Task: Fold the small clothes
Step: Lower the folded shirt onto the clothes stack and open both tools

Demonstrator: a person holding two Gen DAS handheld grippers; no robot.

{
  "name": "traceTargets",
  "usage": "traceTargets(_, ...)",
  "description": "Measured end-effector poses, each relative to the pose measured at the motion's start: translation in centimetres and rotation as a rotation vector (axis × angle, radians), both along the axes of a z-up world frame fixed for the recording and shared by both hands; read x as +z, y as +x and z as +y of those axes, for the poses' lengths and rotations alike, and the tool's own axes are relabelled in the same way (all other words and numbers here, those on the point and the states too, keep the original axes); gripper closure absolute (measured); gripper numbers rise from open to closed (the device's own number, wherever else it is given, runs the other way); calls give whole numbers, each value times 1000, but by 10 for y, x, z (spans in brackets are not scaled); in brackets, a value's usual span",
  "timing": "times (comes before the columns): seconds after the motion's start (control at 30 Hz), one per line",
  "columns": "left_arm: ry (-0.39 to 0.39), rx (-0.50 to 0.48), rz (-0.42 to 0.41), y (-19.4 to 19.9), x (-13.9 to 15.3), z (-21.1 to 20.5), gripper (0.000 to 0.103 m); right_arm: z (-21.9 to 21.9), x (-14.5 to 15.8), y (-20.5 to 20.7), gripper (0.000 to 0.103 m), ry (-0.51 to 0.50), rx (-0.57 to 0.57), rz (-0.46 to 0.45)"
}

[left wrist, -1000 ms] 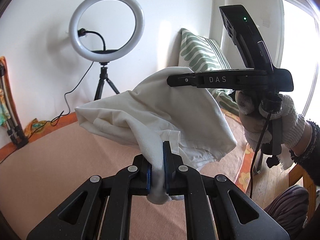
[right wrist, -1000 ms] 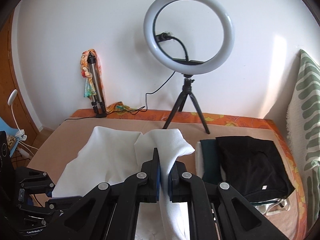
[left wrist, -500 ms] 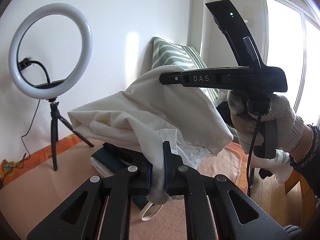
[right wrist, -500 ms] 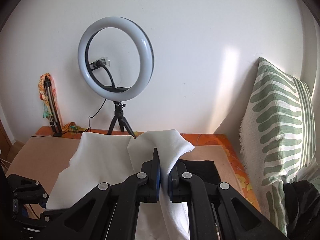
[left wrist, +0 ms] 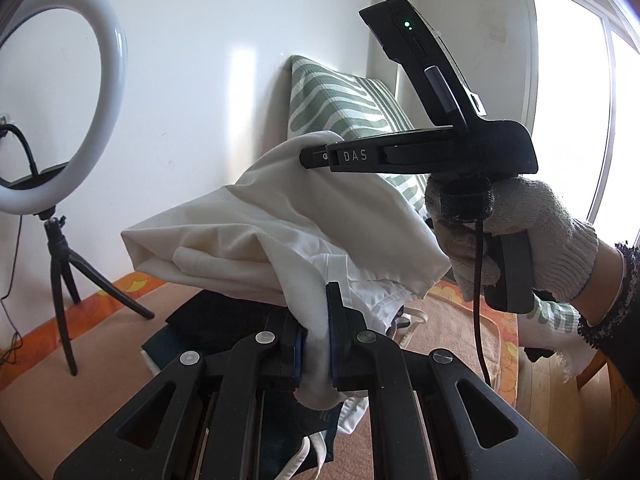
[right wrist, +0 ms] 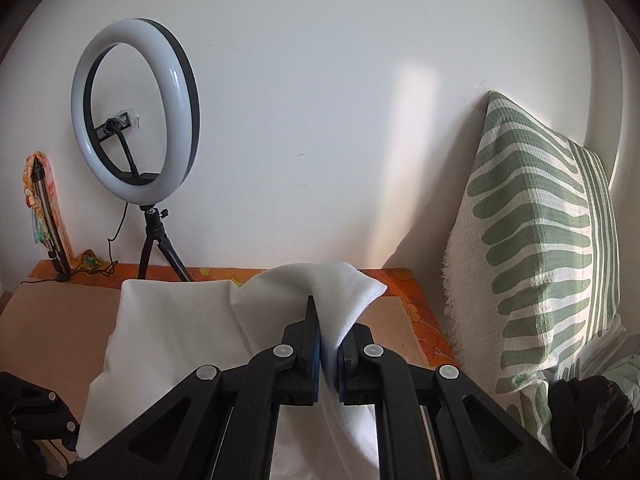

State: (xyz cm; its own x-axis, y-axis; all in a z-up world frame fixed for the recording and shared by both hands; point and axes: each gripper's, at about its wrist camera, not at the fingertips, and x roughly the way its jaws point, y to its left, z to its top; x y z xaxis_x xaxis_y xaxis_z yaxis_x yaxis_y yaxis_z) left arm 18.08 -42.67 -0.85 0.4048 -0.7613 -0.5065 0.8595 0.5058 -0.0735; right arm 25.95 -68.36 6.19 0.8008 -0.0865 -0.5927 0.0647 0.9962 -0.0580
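step: carrying folded cloth (left wrist: 288, 216) over dark stack (left wrist: 224, 320) | left gripper (left wrist: 316, 344), right gripper (right wrist: 326, 354) both clenching cloth | keeping corners level, lowering squarely onto stack

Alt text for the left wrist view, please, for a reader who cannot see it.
The black left gripper is shut on a bunched white cotton garment, held above a stack of dark folded clothes. A white-gloved right hand holds the black right gripper, which pinches the garment's far edge. Behind stand a white ring light and a green-striped pillow.
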Motion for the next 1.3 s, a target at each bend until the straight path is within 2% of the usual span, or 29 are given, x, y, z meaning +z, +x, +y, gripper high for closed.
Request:
traceTargets(0.27,51,5,18,2,-16,-12,94,-21,-42,26,100,4,-13,69)
traceTargets(0.3,66,5,21,2,-18,-13,93,-23,-48,29,99,-10,-25,80)
traceTargets(0.33,77,4,23,0,-19,-13,91,-25,-52,32,93,-30,-45,89)
traceTargets(0.37,88,15,11,-1,-19,-11,83,-28,-56,35,86,-42,-66,100)
traceTargets(0.4,98,30,-3,-3,-19,-10,62,-31,-59,36,68,-37,-83,106)
traceTargets(0.43,97,45,-15,-3,-19,-8,50,-35,-60,35,63,-30,-97,97)
traceTargets(0.47,91,64,-30,-4,-16,-5,34,-39,-59,33,63,-25,-108,88)
traceTargets(0.5,86,81,-44,-5,-14,-3,30,-41,-59,32,61,-15,-113,86)
traceTargets(0.57,84,86,-49,-6,-9,0,28,-46,-56,31,48,1,-123,81)
traceTargets(0.63,94,110,-51,-6,-7,1,20,-47,-53,25,25,2,-132,63)
traceTargets(0.73,103,127,-68,-10,-4,3,19,-44,-46,20,14,-6,-139,33)
traceTargets(0.93,110,122,-88,-19,-2,8,19,-33,-40,14,2,-39,-150,17)
traceTargets(1.3,76,160,-99,-36,25,42,18,5,-20,-12,0,-34,-140,-17)
